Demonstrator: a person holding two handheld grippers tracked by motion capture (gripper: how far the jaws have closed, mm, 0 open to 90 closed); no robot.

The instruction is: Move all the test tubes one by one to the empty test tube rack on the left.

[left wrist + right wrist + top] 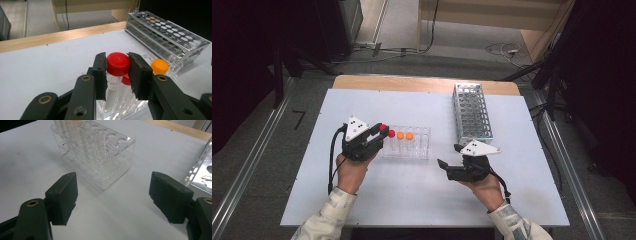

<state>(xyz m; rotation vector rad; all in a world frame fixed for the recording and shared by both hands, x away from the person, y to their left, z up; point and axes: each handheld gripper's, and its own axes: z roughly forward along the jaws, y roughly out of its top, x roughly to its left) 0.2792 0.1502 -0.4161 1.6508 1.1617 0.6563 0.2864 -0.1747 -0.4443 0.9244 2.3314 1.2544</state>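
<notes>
Left gripper (117, 75) pinches the red screw cap of a clear plastic tube (118, 64) between its pads, tube standing upright in the clear acrylic rack (422, 145) directly below, while right gripper (113, 200) rests spread, rack ahead.

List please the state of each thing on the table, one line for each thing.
Left gripper: shut on the red-capped tube.
Red-capped tube: capped, upright, gripped at its cap, over the clear rack.
Right gripper: open, holding nothing.
Clear rack: upright, partly filled.
Orange-capped tubes: capped, standing in the clear rack.
Metal rack: no tubes visible in it.
</notes>
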